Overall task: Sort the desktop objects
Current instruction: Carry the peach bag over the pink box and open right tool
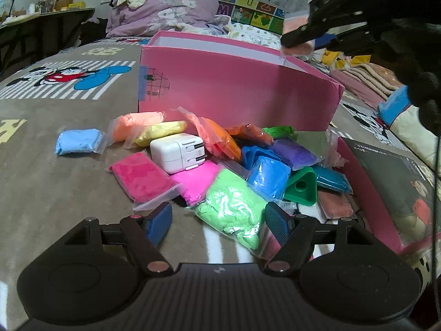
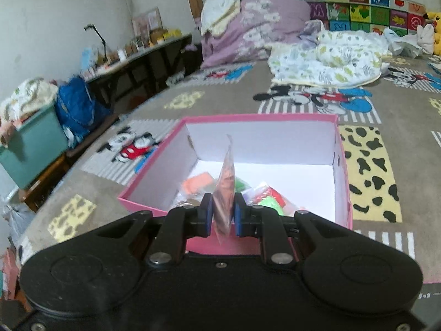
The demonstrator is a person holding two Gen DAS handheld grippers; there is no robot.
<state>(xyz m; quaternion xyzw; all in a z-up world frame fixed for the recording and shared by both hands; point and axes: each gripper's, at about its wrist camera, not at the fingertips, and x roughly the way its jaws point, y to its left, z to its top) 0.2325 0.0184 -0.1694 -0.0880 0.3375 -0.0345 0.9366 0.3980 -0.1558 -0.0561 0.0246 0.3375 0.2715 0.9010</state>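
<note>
- Bedroom clutter fills the background: a heaped lilac quilt (image 2: 256,24) and a leaf-print blanket (image 2: 330,58) lie on the far part of a cartoon-printed bedspread (image 2: 96,187), which serves as the work surface.
- A pink box (image 2: 154,193) with a white lining stands open on that spread; a few coloured clay packets (image 2: 264,195) are already seen on its floor, toward the near wall.
- The right gripper (image 2: 223,215) is pressed tight on a thin peach-toned clay bag (image 2: 224,182), which is pinched edge-on between the blue pads and appears to be held above the box's near rim.
- The left gripper (image 1: 217,220) is spread wide and holds nothing; its pads flank a light green packet (image 1: 231,207) at the near edge of the pile without visibly pressing on it.
- The unsorted pile lies against the near side of the box in the left view: pink, orange, yellow, blue and purple packets, a white charger (image 1: 179,155) on top, and a green triangular mould (image 1: 301,186) to the right.
- The step in hand is judged to be the drop of the held bag into the box.
- The bag is best carried past the near wall, toward the open white floor, before the jaws are parted, so that it is not caught on the rim.
- A low release is advised, since a limp bag may cling to a pad or flutter aside.
- The charger is probably best sorted apart from the clay.
</note>
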